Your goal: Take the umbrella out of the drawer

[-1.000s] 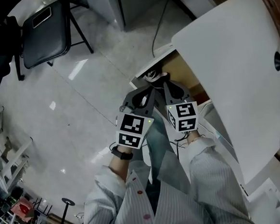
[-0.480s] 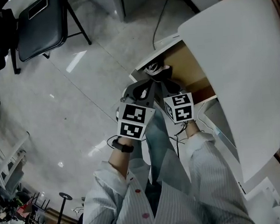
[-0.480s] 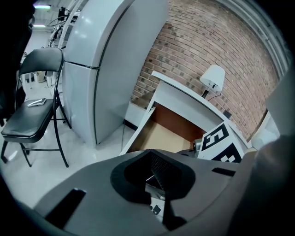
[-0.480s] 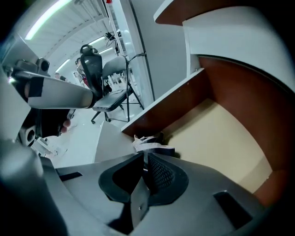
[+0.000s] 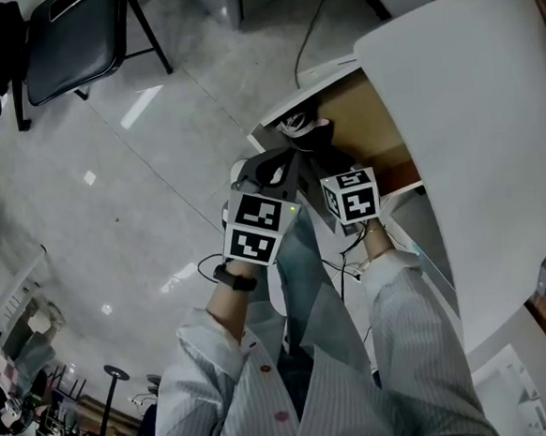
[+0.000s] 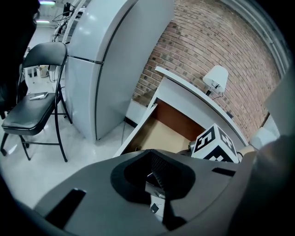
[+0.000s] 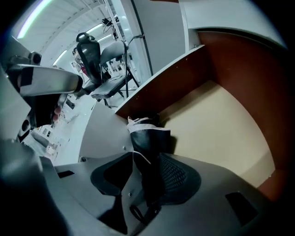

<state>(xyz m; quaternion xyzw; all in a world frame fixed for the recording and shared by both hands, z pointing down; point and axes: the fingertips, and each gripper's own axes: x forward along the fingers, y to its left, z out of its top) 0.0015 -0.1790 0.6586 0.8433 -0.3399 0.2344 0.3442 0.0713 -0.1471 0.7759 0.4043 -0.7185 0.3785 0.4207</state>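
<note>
The black umbrella [image 7: 146, 152] stands in a front corner of the open drawer [image 7: 221, 133]. The right tool [image 7: 147, 182] has just been opening. The umbrella sits between its jaws, not squeezed yet. I think it should close tight, then lift slowly.

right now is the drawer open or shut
Open: the drawer is pulled out from under the desk, its tan floor showing, with the umbrella in its corner.
</note>
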